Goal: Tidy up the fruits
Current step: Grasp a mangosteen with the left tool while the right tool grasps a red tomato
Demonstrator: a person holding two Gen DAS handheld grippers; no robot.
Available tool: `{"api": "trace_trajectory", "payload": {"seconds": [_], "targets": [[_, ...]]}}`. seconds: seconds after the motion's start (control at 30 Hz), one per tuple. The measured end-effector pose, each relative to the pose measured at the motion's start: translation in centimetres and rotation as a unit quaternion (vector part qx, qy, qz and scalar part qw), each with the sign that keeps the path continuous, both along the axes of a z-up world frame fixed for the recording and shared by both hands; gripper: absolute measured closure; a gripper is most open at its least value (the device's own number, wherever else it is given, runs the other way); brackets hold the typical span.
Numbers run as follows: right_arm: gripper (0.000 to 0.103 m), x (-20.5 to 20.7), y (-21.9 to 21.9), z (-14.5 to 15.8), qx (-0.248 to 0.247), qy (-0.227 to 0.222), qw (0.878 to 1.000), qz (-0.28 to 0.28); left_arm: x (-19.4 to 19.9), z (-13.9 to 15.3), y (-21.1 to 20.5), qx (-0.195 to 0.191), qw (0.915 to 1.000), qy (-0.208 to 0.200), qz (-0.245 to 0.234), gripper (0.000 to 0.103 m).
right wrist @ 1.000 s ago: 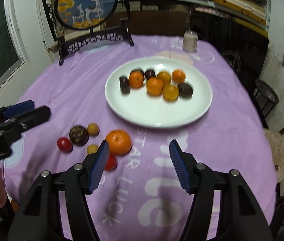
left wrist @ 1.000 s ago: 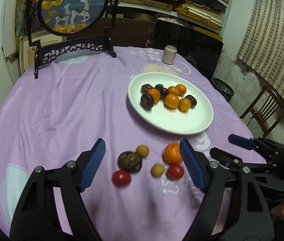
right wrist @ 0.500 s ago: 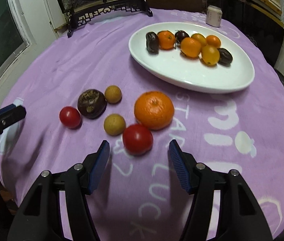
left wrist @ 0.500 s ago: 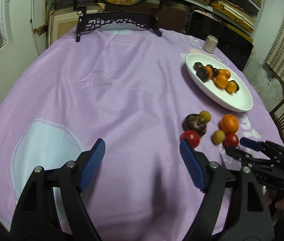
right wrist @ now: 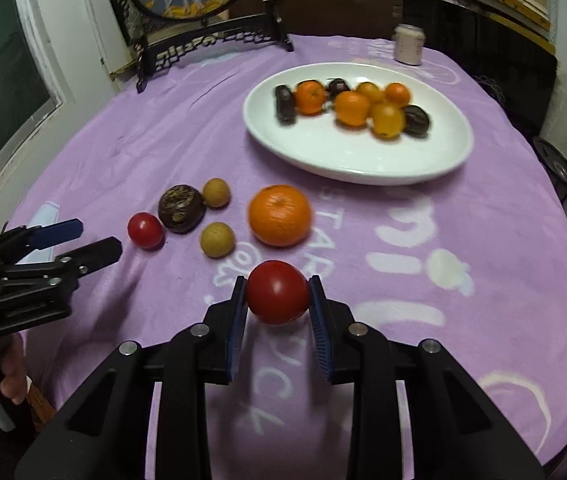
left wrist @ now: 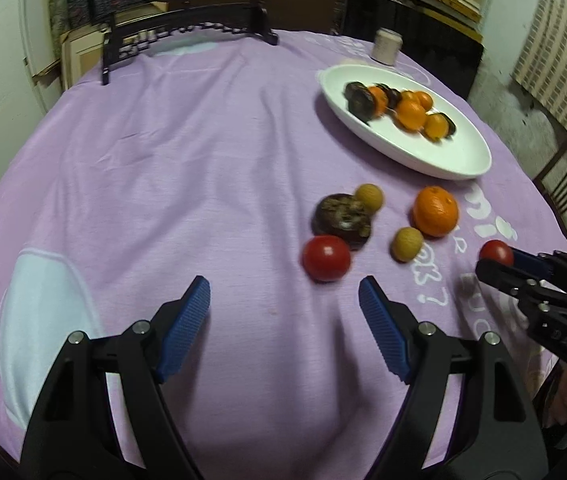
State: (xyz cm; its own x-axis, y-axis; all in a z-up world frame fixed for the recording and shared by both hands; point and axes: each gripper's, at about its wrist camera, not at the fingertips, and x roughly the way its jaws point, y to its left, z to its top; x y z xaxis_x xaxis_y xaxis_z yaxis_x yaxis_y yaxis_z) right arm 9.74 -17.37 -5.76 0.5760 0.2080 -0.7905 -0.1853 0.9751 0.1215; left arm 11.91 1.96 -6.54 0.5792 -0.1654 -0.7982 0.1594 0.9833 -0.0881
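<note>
A: So, start wide. Where does everything sit on the tabletop point(right wrist: 483, 220)?

B: The plate point(right wrist: 363, 160) lies at the far side, already carrying oranges and dark fruits. Nearer, loose on the purple cloth, lie an orange point(right wrist: 279, 216), a dark fruit point(right wrist: 181, 208), two small tan fruits and a second tomato point(right wrist: 145, 230).

A: And the right claw point(right wrist: 277, 300)?

B: Its jaws have just been closing, and both pads now press the sides of a tomato point(right wrist: 277, 292). It is clamped on that tomato, low over the cloth; I cannot tell whether the fruit has left the cloth.

A: Which way is the plate from it?

B: Straight ahead and a little to the right, beyond the orange. The orange lies just in front of the held tomato, so I judge the carry should rise first and pass over or to the right of it.

A: What about the left claw point(left wrist: 283, 316)?

B: Its jaws stand apart with nothing between them. The second tomato point(left wrist: 326, 258) lies just ahead of its right pad, touching the dark fruit point(left wrist: 341, 220) behind it.

A: So who is nearer to what?

B: The left claw is nearer the second tomato and the dark fruit; the right claw is nearer the plate and already has its load. In the left view, the right claw point(left wrist: 511, 268) shows at the right edge with the tomato point(left wrist: 495, 254) at its tip.
</note>
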Motion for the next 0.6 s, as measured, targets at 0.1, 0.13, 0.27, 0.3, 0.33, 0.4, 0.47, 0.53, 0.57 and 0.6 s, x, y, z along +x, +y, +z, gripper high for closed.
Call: {"api": "trace_trajectory", "payload": {"seconds": [0.1, 0.13, 0.27, 0.3, 0.33, 0.4, 0.47, 0.53, 0.57, 0.6], "targets": [[0.072, -0.5, -1.4, -0.2, 0.011, 0.002, 1.000, -0.014, 0.7, 0.2, -1.6, 0.009, 0.9999, -0.001, -0.013, 0.024], [0.072, -0.6, -1.7, -0.3, 0.016, 0.004, 1.000, -0.017, 1.2, 0.4, -2.4, 0.016, 0.9996, -0.007, -0.020, 0.024], [0.072, -0.8, -2.7, -0.4, 0.037, 0.009, 0.999, -0.021, 3.7, -0.1, -4.2, 0.054, 0.9979, -0.008, -0.034, 0.024], [0.072, -0.9, -3.0, -0.2, 0.039, 0.006, 0.999, -0.023, 4.4, -0.4, -4.5, 0.053, 0.9979, 0.001, -0.039, 0.024], [0.072, -1.0, -3.2, -0.1, 0.040, 0.004, 0.999, -0.024, 5.2, -0.9, -4.8, 0.054, 0.9976, 0.011, -0.042, 0.024], [0.072, -1.1, -3.8, 0.1, 0.046, 0.001, 0.999, -0.029, 6.0, -1.7, -5.2, 0.064, 0.9968, 0.019, -0.045, 0.026], [0.072, -1.1, -4.2, 0.3, 0.050, 0.000, 0.998, -0.033, 6.7, -2.4, -5.3, 0.061, 0.9966, 0.033, -0.044, 0.040], [0.072, -1.1, -4.5, 0.4, 0.053, -0.001, 0.998, -0.035, 6.6, -2.4, -5.1, 0.058, 0.9972, 0.026, -0.038, 0.054], [0.072, -1.0, -4.5, 0.4, 0.054, -0.001, 0.998, -0.035, 6.5, -2.3, -5.0, 0.061, 0.9974, 0.023, -0.033, 0.058], [0.072, -1.0, -4.4, 0.4, 0.054, -0.002, 0.998, -0.035, 6.4, -2.2, -4.8, 0.051, 0.9979, 0.024, -0.032, 0.058]]}}
